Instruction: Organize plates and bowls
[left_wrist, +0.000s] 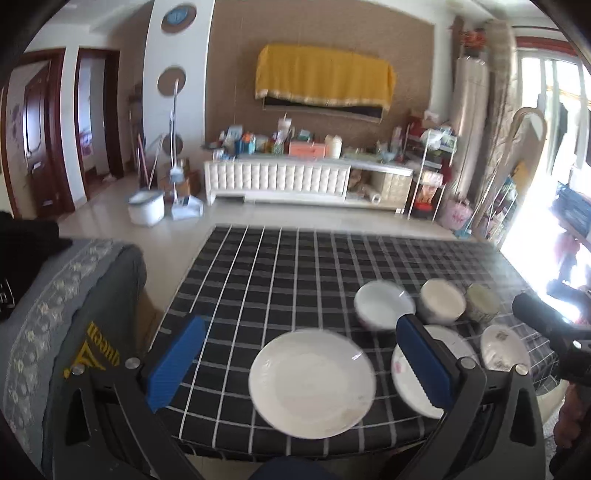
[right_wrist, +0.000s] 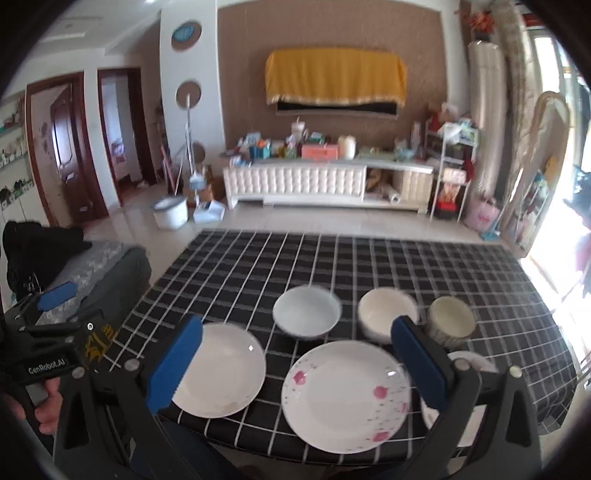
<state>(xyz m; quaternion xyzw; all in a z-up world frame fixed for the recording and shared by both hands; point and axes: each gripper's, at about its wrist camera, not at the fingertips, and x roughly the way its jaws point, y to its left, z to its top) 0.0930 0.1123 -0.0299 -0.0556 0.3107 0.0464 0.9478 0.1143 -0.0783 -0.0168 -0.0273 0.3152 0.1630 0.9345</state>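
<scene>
On the black checked tablecloth (left_wrist: 266, 273) a plain white plate (left_wrist: 312, 382) lies near the front edge. A pink-flowered plate (right_wrist: 345, 395) lies to its right, and a small plate (left_wrist: 504, 347) further right. Behind them, three bowls stand in a row: a white one (right_wrist: 306, 312), a cream one (right_wrist: 388, 314) and a small greenish one (right_wrist: 450, 321). My left gripper (left_wrist: 300, 325) hovers open over the plain plate, holding nothing. My right gripper (right_wrist: 297, 325) hovers open over the flowered plate, also holding nothing. The left gripper's blue pad (right_wrist: 55, 295) shows at the right wrist view's left edge.
A grey patterned sofa (left_wrist: 55, 314) stands close to the table's left side. A hand (right_wrist: 48, 402) holds the left gripper's handle. Beyond the table are tiled floor, a white bucket (left_wrist: 146, 208) and a cluttered white cabinet (left_wrist: 280, 177).
</scene>
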